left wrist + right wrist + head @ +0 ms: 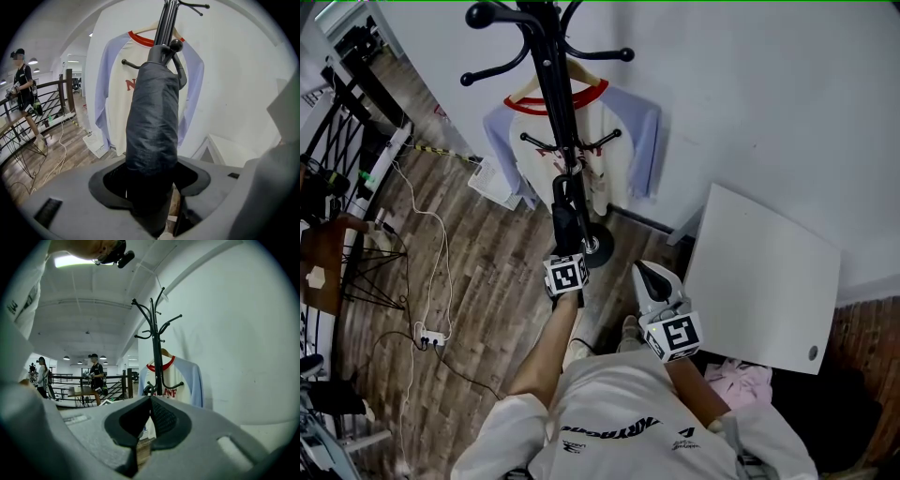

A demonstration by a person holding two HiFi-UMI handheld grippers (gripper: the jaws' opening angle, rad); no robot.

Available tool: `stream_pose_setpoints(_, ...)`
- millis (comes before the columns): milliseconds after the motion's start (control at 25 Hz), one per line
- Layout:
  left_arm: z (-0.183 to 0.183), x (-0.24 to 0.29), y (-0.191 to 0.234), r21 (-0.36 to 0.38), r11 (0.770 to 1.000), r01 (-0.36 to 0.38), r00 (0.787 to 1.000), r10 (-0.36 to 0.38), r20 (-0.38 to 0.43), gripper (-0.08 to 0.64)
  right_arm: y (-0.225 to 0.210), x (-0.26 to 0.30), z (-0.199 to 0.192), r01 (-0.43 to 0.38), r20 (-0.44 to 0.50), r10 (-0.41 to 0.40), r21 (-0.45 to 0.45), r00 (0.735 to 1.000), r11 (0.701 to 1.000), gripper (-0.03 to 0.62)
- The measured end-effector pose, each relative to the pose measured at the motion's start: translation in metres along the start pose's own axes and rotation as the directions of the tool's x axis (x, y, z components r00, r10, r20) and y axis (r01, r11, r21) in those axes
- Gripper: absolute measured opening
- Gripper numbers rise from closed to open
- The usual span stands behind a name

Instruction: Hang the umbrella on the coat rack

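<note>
In the head view, we hold the left gripper (565,232) up at the pole of the coat rack (553,84), with the folded black umbrella (564,208) upright in it and right against the pole. The right gripper (649,274) hangs lower, beside a white table (769,281). A shirt (623,131) hangs on the rack behind the pole. In the left gripper view, our fingers are clamped on the umbrella's folded body (152,112). Its top sits right by a lower hook (176,46), though we cannot tell if it is hooked. In the right gripper view, our fingers (161,416) are closed together on nothing, and the rack (154,352) stands well ahead of them.
</note>
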State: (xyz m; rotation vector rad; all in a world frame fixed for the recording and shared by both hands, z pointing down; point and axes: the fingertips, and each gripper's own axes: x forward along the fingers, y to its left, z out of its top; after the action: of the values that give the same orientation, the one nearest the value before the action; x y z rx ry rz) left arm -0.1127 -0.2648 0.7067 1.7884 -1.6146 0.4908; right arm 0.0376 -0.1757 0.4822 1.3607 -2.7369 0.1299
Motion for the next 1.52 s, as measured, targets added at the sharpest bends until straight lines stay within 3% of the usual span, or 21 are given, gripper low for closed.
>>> stream_pose_setpoints(520,0.000,0.037,0.010,0.021,1.000,-0.020,0.999,0.021,-0.043,0.253,-0.004,0.012,-0.008,0.005,-0.023,-0.005,0.007,1.000,1.000,-0.003)
stream_pose_setpoints(880,0.008,0.071,0.005,0.052,0.998,0.034,0.998,-0.031,-0.048,0.256,-0.014,0.011,-0.017,0.035,-0.059,-0.035,-0.008,0.998,0.999,-0.003)
stream_pose_setpoints(1160,0.019,0.095,0.001,0.056,0.998,0.029,0.999,-0.030,0.025,0.256,-0.016,0.013,-0.021,0.037,-0.070,-0.038,-0.008,0.997,0.999,-0.003)
stream_pose_setpoints(1520,0.034,0.118,0.004,0.093,0.995,0.023,1.000,-0.024,0.008,0.258,-0.015,0.017,-0.025,0.015,-0.090,-0.014,0.009,0.996,1.000,-0.003)
